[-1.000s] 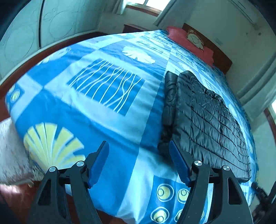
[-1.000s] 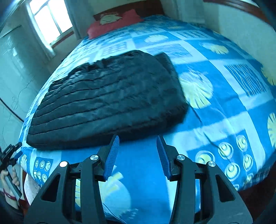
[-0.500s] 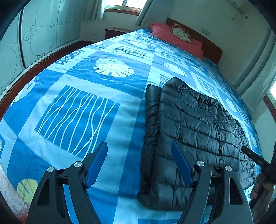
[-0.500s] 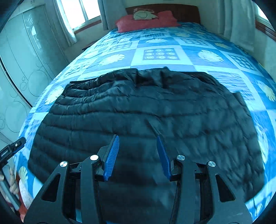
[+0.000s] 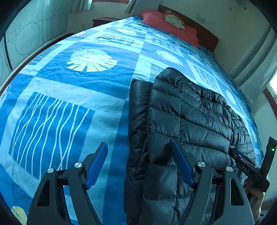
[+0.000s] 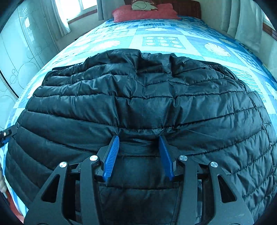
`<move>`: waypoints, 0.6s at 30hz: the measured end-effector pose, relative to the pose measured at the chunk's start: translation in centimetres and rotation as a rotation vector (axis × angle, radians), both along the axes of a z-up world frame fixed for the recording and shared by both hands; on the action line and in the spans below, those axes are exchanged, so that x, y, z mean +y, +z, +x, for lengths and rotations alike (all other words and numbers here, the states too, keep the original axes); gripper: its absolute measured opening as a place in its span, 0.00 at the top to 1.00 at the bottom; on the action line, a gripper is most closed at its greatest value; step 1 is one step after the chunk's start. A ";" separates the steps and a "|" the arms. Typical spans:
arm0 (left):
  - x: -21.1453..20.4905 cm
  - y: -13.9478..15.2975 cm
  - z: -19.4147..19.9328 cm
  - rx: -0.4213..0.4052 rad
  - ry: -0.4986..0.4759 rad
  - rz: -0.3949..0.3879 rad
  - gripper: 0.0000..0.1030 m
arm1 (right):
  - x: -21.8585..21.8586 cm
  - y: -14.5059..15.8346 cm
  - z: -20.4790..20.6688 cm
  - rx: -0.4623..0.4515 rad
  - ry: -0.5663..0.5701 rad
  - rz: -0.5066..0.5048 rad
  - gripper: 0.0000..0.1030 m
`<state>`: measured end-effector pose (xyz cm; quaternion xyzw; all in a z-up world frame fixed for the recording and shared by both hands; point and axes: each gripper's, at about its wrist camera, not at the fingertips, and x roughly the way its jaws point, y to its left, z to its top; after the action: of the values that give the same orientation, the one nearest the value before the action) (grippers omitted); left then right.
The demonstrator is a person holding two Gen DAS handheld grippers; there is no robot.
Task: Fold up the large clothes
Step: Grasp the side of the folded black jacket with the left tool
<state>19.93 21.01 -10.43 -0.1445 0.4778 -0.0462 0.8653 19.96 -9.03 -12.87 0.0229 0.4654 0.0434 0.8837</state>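
Observation:
A black quilted puffer jacket (image 5: 183, 121) lies flat on a bed with a blue patterned cover (image 5: 72, 97). My left gripper (image 5: 140, 162) is open and hovers over the jacket's left edge, one blue finger over the cover, the other over the jacket. In the right wrist view the jacket (image 6: 142, 97) fills most of the frame. My right gripper (image 6: 139, 154) is open, its blue fingers low over the jacket's near middle, with fabric between them. The right gripper's body also shows at the right edge of the left wrist view (image 5: 249, 167).
A red pillow (image 6: 143, 12) and wooden headboard (image 5: 204, 29) are at the far end of the bed. Wardrobe doors (image 6: 19, 57) stand on the left, curtains (image 6: 245, 22) and windows along the walls. Bare bed cover stretches left of the jacket.
Both grippers have moved forward from the bed's foot over the jacket. The right gripper has dropped close onto the jacket's middle. The left now straddles its left edge.

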 end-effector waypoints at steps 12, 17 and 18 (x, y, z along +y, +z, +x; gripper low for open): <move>0.3 -2.4 2.7 0.116 -0.033 -0.100 0.26 | 1.2 -0.5 -1.1 -0.028 -0.001 -0.027 0.54; 0.0 -0.5 1.8 0.058 -0.066 -0.171 0.27 | 1.4 -0.5 -1.4 -0.034 0.000 -0.030 0.54; -0.5 -0.5 1.9 0.056 -0.077 -0.134 0.27 | 1.4 -0.5 -1.4 -0.034 0.000 -0.031 0.54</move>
<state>21.83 20.47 -10.92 -0.1849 0.5029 -0.1074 0.8375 18.56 -7.68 -13.37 0.0085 0.4508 0.0367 0.8918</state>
